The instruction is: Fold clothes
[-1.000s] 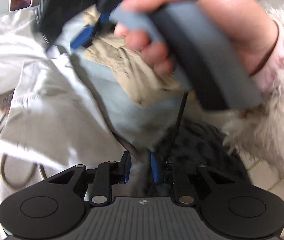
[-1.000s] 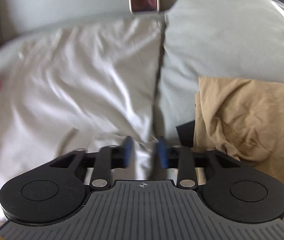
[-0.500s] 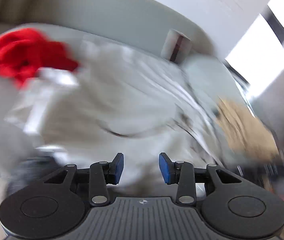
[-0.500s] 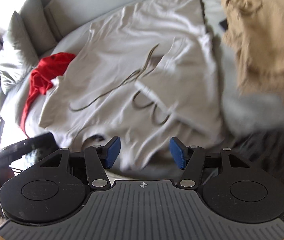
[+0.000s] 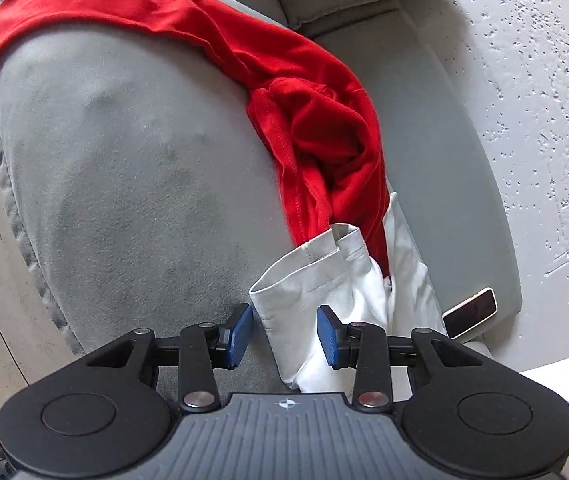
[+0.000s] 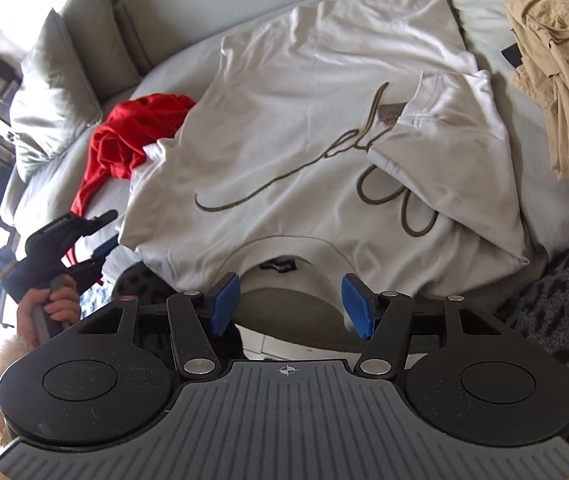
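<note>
The left gripper has swung from the tan garment to the white script-print T-shirt's sleeve, jaws open astride it. The right gripper, open, hovers at its collar. One sleeve is folded; the red garment beside it waits.

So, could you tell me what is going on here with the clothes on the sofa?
A person holding a gripper in each hand is folding a white T-shirt spread on the grey sofa. One sleeve is already folded in. The left gripper is open around the other sleeve, beside a red garment. The right gripper is open near the collar, gripping nothing. A tan garment lies to the side.
</note>
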`<move>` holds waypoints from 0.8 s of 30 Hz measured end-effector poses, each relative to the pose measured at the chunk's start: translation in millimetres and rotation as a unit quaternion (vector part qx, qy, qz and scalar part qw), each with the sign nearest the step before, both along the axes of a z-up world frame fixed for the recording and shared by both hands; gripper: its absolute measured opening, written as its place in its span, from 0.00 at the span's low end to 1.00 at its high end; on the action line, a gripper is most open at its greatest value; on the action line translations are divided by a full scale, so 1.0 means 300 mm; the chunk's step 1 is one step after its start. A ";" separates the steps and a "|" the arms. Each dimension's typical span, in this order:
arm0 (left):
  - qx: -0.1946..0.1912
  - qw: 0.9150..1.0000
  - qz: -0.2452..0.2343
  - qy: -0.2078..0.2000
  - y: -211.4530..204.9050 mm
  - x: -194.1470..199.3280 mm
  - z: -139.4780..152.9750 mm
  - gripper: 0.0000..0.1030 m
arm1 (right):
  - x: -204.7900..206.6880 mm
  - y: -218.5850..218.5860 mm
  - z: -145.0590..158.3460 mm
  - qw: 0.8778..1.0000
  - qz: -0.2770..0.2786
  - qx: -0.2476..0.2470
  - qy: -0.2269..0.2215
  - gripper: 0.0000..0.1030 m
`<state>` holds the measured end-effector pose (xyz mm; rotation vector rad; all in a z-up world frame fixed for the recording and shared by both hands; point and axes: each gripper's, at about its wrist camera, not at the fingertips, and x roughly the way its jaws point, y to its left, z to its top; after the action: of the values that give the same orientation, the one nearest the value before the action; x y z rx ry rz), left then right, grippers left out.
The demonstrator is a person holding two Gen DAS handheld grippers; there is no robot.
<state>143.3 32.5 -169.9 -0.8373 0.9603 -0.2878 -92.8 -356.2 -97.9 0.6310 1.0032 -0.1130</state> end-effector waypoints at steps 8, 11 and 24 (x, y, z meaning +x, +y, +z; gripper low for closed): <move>0.070 0.997 -0.004 -0.016 -0.031 0.020 0.008 0.02 | -0.013 0.009 -0.035 1.000 -0.005 0.016 0.019 0.61; 0.111 0.993 0.015 -0.045 -0.030 -0.007 0.058 0.01 | -0.020 0.014 -0.037 1.000 -0.001 0.020 0.018 0.61; 0.251 0.946 -0.085 -0.186 -0.224 -0.065 0.271 0.00 | -0.048 -0.022 -0.055 0.999 -0.001 0.051 0.009 0.61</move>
<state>123.6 -34.5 -88.7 -0.2178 0.7023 -0.3173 -107.2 -362.7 -114.4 0.7261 1.0306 -0.0700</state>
